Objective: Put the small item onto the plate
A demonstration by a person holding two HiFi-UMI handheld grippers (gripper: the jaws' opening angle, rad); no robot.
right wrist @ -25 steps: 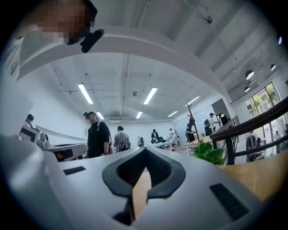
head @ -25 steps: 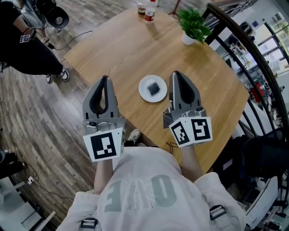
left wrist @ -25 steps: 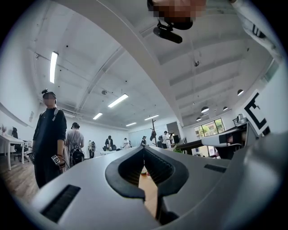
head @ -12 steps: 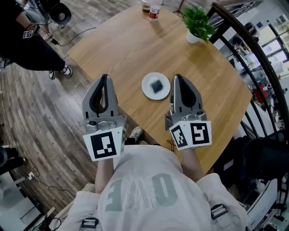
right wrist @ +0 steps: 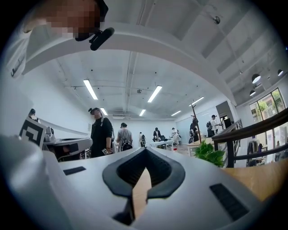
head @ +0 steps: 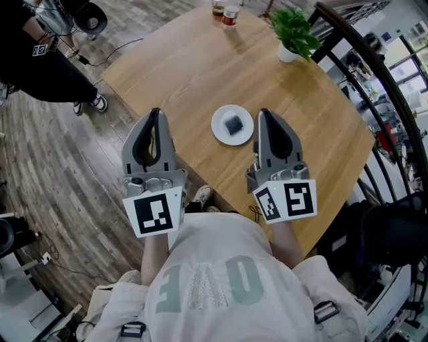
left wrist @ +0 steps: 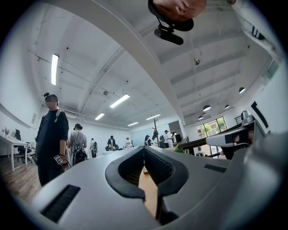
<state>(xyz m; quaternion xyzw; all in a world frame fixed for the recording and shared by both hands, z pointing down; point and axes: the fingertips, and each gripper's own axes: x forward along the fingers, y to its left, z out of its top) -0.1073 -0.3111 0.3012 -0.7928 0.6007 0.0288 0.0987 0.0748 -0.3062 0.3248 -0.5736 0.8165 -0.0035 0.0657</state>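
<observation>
A small dark square item (head: 233,124) lies in the middle of a white plate (head: 221,130) on the round wooden table (head: 187,73). My right gripper (head: 262,113) is shut and empty, its tip just right of the plate's edge. The left gripper (head: 155,113) is also shut with nothing in it, over the table's near left rim and well left of the plate. In the left gripper view the left gripper (left wrist: 144,149) shows its jaws closed tip to tip; in the right gripper view the right gripper (right wrist: 145,150) looks the same. Neither of those views shows the plate.
A potted green plant (head: 292,33) stands at the table's far right, seen too as the plant (right wrist: 208,152). Two bottles or cups (head: 225,9) sit at the far edge. A black railing (head: 374,87) curves along the right. A person in black (head: 40,63) stands far left.
Over the last second the table and plate slid slightly up and right in the head view. Both grippers stayed shut and kept their places relative to each other.
</observation>
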